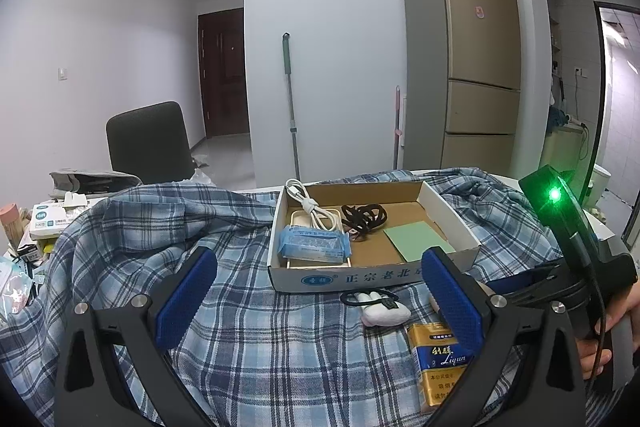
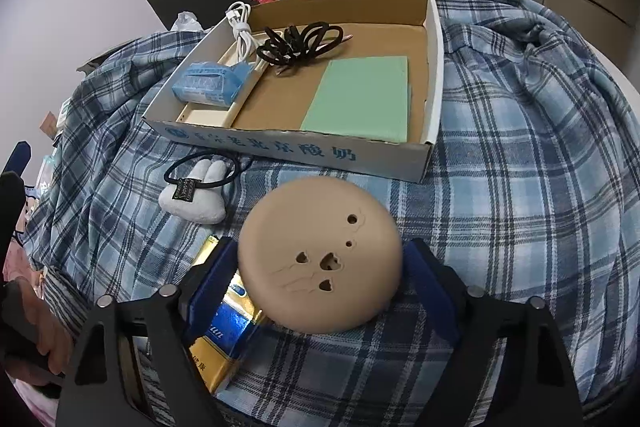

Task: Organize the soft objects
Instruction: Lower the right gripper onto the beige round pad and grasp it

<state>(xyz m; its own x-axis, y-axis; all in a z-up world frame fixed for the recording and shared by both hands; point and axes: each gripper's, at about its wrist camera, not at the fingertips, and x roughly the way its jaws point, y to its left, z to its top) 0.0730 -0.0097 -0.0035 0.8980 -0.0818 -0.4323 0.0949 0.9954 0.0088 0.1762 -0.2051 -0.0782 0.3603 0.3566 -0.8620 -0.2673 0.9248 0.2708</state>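
Note:
A tan round squishy toy [image 2: 320, 251] sits between the blue pads of my right gripper [image 2: 320, 291], which is shut on it, just above the plaid cloth. A white plush rabbit [image 2: 196, 199] with a black hair tie lies on the cloth in front of the cardboard box [image 2: 434, 75]; it also shows in the left wrist view [image 1: 384, 311]. My left gripper [image 1: 320, 299] is open and empty, held above the cloth before the box [image 1: 372, 277]. The box holds a blue tissue pack [image 2: 210, 85], a white cable, black hair ties [image 2: 298, 41] and a green pad [image 2: 360, 99].
A gold and blue cigarette pack [image 1: 438, 359] lies on the plaid cloth [image 1: 240, 327] under the right gripper. Tissue boxes and clutter [image 1: 48, 223] sit at the table's left. A black chair [image 1: 150, 143], a mop and a fridge [image 1: 464, 47] stand beyond the table.

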